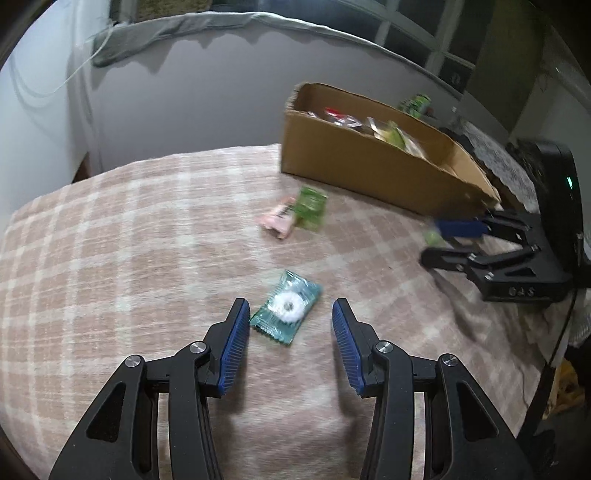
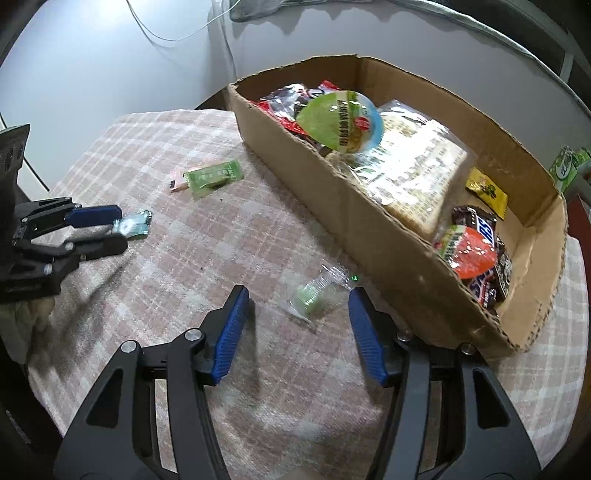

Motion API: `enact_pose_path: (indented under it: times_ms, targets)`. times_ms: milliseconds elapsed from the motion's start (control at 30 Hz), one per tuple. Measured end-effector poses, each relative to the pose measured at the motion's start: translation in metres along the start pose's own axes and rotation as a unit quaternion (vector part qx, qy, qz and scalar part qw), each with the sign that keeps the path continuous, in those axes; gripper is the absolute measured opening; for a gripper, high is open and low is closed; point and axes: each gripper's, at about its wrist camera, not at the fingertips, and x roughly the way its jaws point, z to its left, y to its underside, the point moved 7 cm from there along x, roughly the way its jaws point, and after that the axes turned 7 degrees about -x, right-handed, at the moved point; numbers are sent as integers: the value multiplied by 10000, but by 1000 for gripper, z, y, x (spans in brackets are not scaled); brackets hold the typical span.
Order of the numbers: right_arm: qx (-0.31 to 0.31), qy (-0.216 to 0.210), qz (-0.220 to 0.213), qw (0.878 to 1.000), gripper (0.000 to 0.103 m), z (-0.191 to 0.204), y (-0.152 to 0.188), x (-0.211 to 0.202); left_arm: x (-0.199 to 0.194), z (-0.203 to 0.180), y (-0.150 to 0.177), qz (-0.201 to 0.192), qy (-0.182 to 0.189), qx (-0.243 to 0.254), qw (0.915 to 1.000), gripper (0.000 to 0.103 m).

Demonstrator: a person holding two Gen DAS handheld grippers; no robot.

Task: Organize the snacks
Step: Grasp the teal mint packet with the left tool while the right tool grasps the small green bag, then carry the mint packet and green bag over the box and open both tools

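My left gripper [image 1: 291, 325] is open, with a teal-wrapped ring candy [image 1: 286, 312] lying on the checked cloth between its fingertips; the candy also shows in the right wrist view [image 2: 133, 226]. My right gripper [image 2: 299, 314] is open over a clear-wrapped green candy [image 2: 314, 293] beside the cardboard box [image 2: 369, 236]. The box holds several snacks. A green packet [image 2: 214, 176] and a pink packet [image 2: 176, 181] lie together on the cloth; both also show in the left wrist view, green [image 1: 311, 206] and pink [image 1: 279, 219].
The checked pink cloth [image 1: 129, 258] covers the table. The box [image 1: 369, 162] stands at its far right side. A green carton [image 2: 567, 166] stands behind the box. A grey wall with a draped cloth [image 1: 166, 33] lies beyond the table.
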Motion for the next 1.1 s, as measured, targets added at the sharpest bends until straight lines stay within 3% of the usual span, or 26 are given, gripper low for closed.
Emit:
enact_pose_path:
  times_ms: [267,367,533,1100]
  targets:
    - [-70,115,0,9999,58,6,-3,5,6,-6,-5,-59,-348,220,9991,45]
    - [-131,213,-4,9997,47,8,-4,5,12,-8,-4,-61,-496,392,9980,45]
    - [-251,207,21,9995,31,14,-5,4,12,-6,-5,-93,-476,367,9981,25]
    - [-208,108,6,9997,22,14,10,-8,11,-14,-4,-146,-444,442,9979,23]
